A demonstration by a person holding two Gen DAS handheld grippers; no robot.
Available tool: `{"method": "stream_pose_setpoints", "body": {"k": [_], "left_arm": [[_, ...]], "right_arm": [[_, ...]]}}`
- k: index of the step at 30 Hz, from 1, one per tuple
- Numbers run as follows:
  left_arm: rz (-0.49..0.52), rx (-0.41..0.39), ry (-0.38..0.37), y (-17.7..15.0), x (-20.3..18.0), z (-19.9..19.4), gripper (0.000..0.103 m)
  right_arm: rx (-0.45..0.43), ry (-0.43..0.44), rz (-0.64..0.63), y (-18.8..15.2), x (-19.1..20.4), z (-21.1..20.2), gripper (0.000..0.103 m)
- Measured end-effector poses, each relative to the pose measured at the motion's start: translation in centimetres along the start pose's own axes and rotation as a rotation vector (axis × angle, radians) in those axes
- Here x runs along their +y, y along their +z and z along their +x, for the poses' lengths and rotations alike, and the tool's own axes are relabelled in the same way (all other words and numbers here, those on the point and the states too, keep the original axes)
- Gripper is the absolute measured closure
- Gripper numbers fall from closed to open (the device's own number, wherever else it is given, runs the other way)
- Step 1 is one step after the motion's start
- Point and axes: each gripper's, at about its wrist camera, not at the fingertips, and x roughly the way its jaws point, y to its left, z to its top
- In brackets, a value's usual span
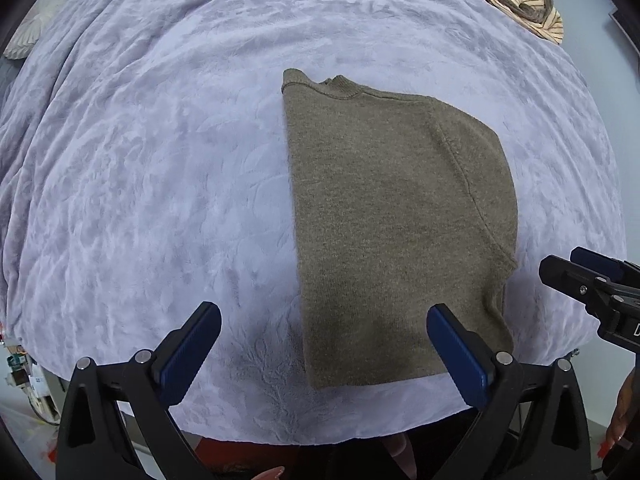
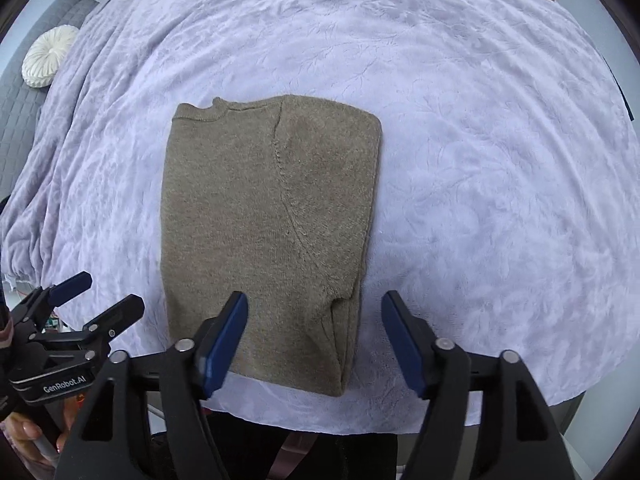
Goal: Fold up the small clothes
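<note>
Your left gripper gapes wide, empty; the folded olive sweater lies just ahead toward its right finger on the lavender blanket. Your right gripper, also spread and empty, straddles the sweater's near right corner.

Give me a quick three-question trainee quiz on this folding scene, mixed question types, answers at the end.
1. True or false: the left tongs are clamped on the olive-brown knitted sweater.
2. The sweater's neckline lies at: A) the far end, B) the near end, C) it is hidden.
3. Fill in: the striped beige garment lies at the far ____ corner of the lilac embossed blanket.

Key: 1 false, both tongs, right included, are open and empty. 2 A. 3 right.
</note>
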Motion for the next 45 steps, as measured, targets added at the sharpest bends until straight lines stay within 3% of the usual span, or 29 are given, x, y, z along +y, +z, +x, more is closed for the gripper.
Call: {"method": "stream_pose_setpoints", "body": {"k": [3,7,28,45], "left_arm": [[0.006,-0.001,0.029,0.0,-0.2,0.0,0.000],[0.003,-0.004,0.022,0.0,-0.1,0.0,0.000],[-0.021,-0.008,0.034,0.4,0.1,-0.1,0.000],[-0.021,-0.002,0.039,0.4,0.3,0.2,0.000]], "right_arm": [[-0.020,-0.034,-0.005,0.0,0.1,-0.3,0.019],[-0.025,-0.058,0.005,0.0,0.1,-0.3,0.005],[-0.004,-0.133,-0.010,0.1,1.2,-0.1,0.004],[0.000,-0.135,-0.010,0.2,1.2,0.0,0.004]]}}
